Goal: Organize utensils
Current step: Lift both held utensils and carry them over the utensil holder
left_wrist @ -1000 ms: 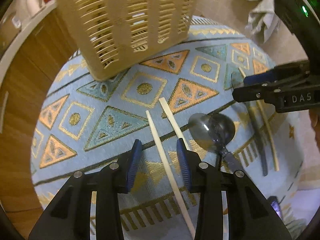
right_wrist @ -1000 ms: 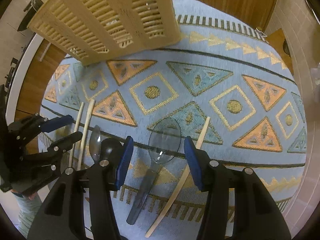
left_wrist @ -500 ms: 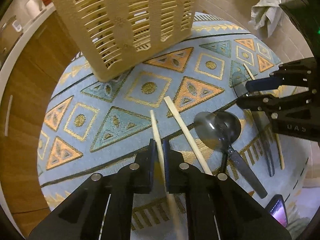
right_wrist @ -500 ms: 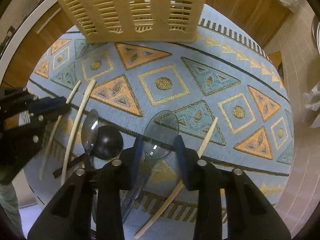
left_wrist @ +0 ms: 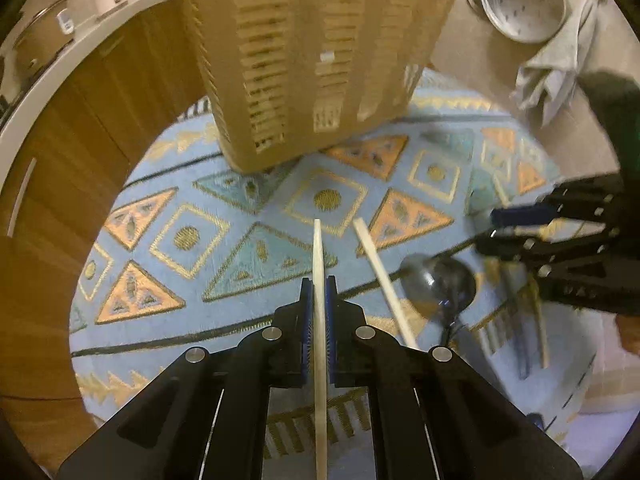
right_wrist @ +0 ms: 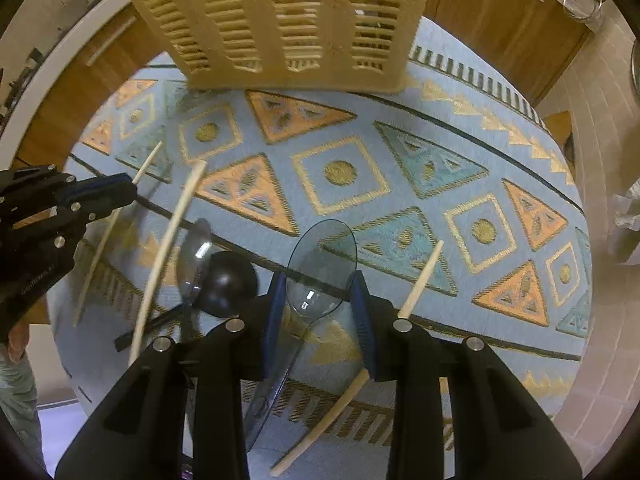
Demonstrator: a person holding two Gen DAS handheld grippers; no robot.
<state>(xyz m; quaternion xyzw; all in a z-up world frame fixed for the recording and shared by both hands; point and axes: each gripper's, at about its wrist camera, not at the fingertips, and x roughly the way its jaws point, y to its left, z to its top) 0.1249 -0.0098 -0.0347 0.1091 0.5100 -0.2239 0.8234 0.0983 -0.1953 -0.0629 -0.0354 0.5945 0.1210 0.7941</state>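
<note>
Left wrist view: left gripper (left_wrist: 319,300) clamped on a pale chopstick (left_wrist: 318,256), tip aimed at the slatted basket (left_wrist: 316,60) ahead, likely its destination; right gripper (right_wrist: 319,304) pinching the clear spoon (right_wrist: 320,264) at the bowl's sides, over the patterned mat (right_wrist: 400,160).

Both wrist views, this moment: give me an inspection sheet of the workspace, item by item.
Surface: patterned blue mat on a tiled counter.
Job's things: slotted beige basket at the mat's far end; loose chopstick, dark spoons, another chopstick lying flat.
Clutter: metal bowl and grey cloth beyond the mat.
Grippers: left gripper clamped on a chopstick; right gripper closed around a clear spoon.
Cables: nothing seen.
Surroundings: wooden cabinet fronts.
</note>
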